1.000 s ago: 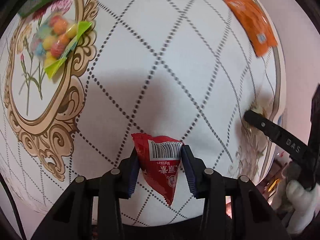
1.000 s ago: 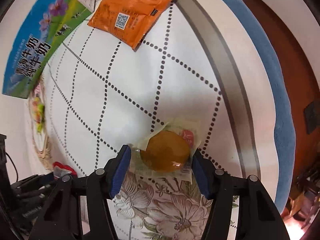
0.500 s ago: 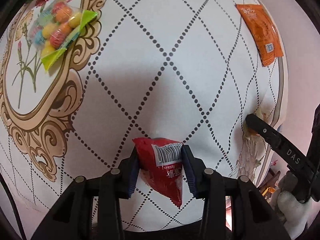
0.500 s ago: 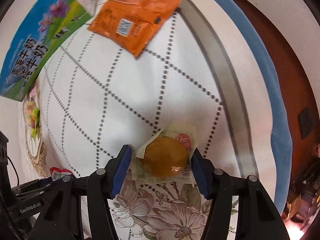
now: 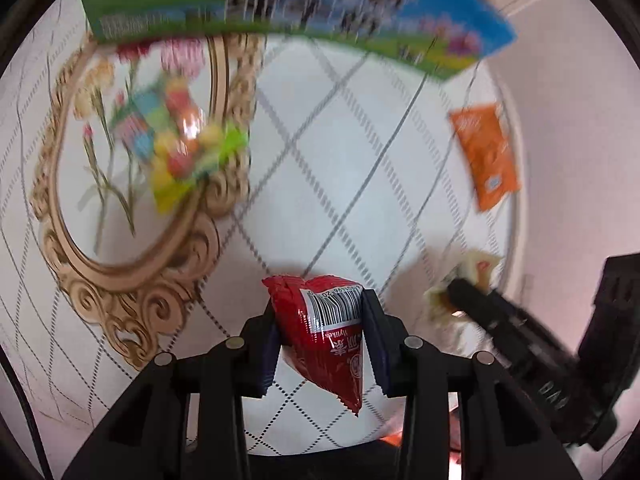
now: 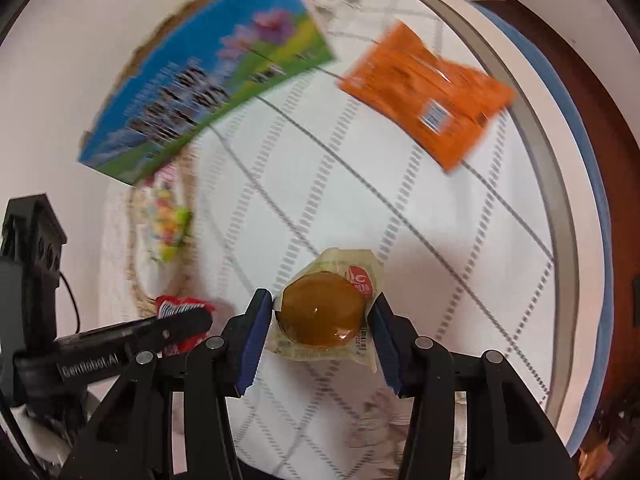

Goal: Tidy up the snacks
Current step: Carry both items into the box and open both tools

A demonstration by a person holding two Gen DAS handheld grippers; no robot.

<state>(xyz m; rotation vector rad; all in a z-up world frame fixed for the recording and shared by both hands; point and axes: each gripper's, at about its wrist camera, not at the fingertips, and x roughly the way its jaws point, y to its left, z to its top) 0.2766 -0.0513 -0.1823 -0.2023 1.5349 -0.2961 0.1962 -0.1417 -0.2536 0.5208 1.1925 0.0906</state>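
Observation:
My left gripper (image 5: 320,312) is shut on a small red snack packet (image 5: 324,332) with a barcode and holds it above the table. It also shows in the right wrist view (image 6: 180,312). My right gripper (image 6: 322,312) is shut on a clear-wrapped round brown cake (image 6: 322,308), also lifted. The cake shows at the right of the left wrist view (image 5: 468,280). A blue and green carton (image 6: 212,88) stands at the far side. An orange packet (image 6: 428,92) and a bag of coloured candies (image 5: 180,148) lie on the table.
The tablecloth (image 5: 340,160) is white with dotted diamond lines and a gold floral frame (image 5: 132,280) at the left. The table's rim (image 6: 560,208) runs along the right, with a wall behind the carton.
Both grippers have lifted and tilted up with their snacks. The carton has come into full view at the far side. Both views are blurred from motion.

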